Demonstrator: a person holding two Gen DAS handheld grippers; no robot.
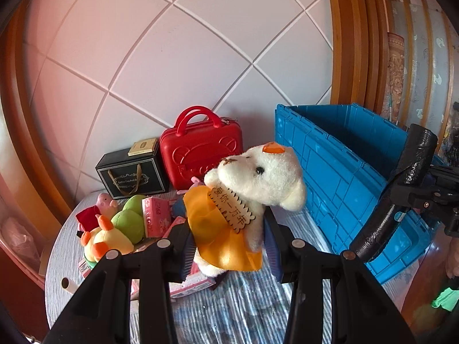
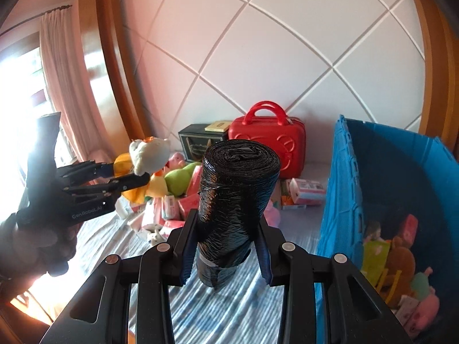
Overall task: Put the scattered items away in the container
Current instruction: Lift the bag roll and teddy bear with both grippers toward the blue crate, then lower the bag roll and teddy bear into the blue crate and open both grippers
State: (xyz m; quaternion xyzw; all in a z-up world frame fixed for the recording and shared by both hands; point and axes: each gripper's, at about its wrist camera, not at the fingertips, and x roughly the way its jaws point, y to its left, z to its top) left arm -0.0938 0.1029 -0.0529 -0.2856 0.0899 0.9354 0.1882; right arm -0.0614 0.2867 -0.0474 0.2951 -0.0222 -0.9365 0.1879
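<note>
we have both hands loaded at once, so one trip to the blue crate clears two things. our left gripper is clenched on the white plush bear, the pads biting its soft belly through the orange bib so the head stands free above the fingers — a waist grip keeps a floppy toy from folding over. our right gripper is clamped around the black roll of bin bags, held upright near its lower end, which leaves most of the roll poking up ahead of the camera. both loads hang clear of the striped cloth. the crate sits to our right with toys already in its bottom, its open mouth near the roll and further from the bear, so we judge the roll goes in first. the rest of the pile — green and yellow plush, pink boxes — waits by the red case and the black gift box against the wall.
</note>
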